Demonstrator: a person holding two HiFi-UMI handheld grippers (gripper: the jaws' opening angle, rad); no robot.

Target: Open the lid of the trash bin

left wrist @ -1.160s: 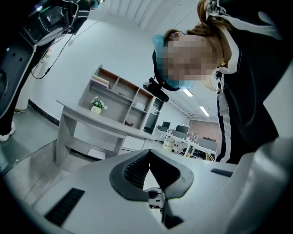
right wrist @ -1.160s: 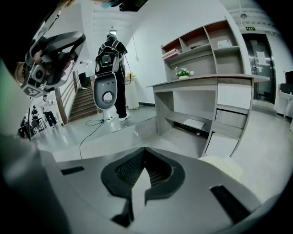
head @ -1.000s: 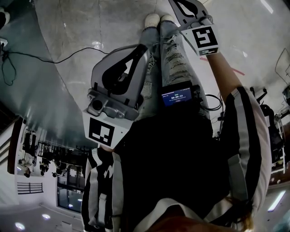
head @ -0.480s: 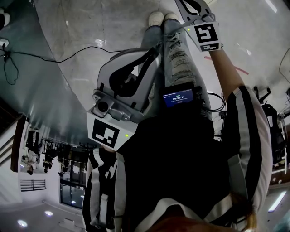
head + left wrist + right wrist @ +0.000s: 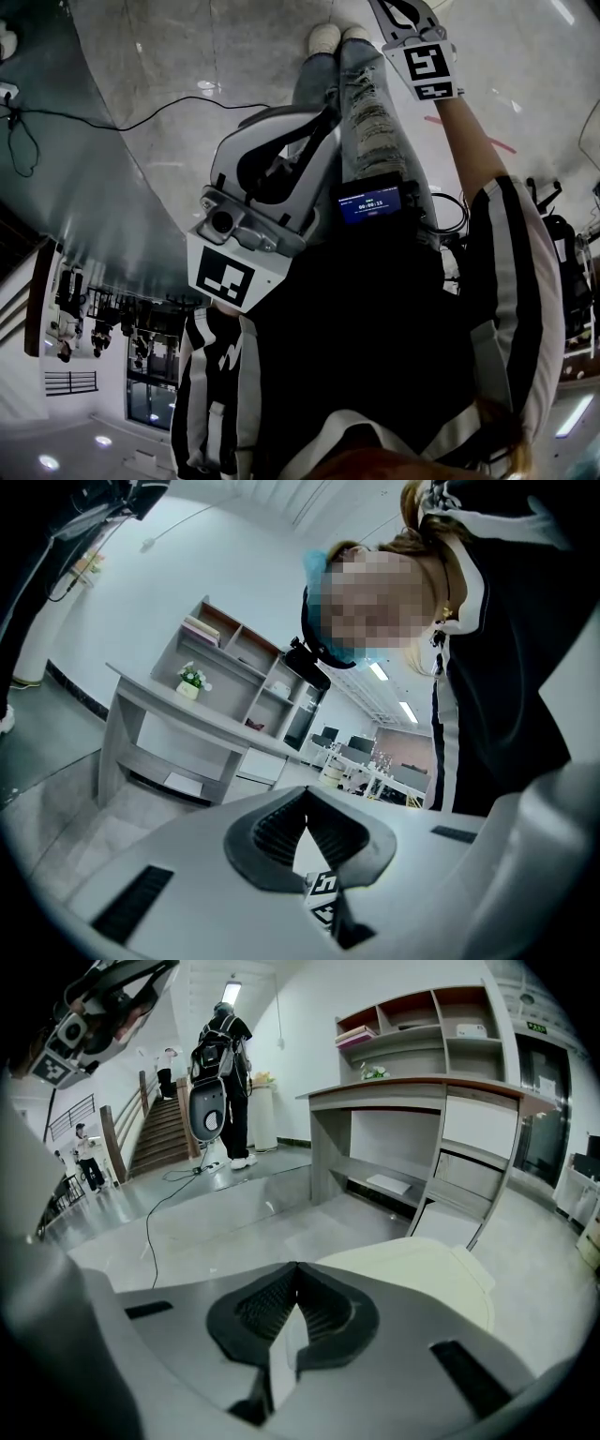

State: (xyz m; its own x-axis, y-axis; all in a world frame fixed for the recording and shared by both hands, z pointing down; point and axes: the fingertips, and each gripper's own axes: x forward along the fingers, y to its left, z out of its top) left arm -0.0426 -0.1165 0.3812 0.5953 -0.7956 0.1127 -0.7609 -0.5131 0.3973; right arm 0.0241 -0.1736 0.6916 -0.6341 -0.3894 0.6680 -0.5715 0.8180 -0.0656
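Head view: the camera looks steeply down the person's own body to the floor [image 5: 141,112]. The left gripper [image 5: 321,118] hangs in front of the legs. The right gripper [image 5: 405,13] reaches forward to the picture's top edge, and its tips are cut off there. A small lit screen [image 5: 370,202] sits at the waist. A dark cable [image 5: 141,120] trails over the floor. The trash bin is not in this view.

Left gripper view: the jaws are pressed together at their tips with nothing between them. This gripper points away from the bin, towards a grey desk [image 5: 178,714] with shelves.

Right gripper view: these jaws also meet tip to tip and hold nothing. Just beyond them, low on the floor near the desk, is the bin's cream lid [image 5: 427,1274], apparently shut and untouched.

The lid looks like smooth, stiff, light plastic, so it should lift easily but could slip from a pinch. The small lip at its right edge [image 5: 478,1288] looks the best place to take hold or hook under.
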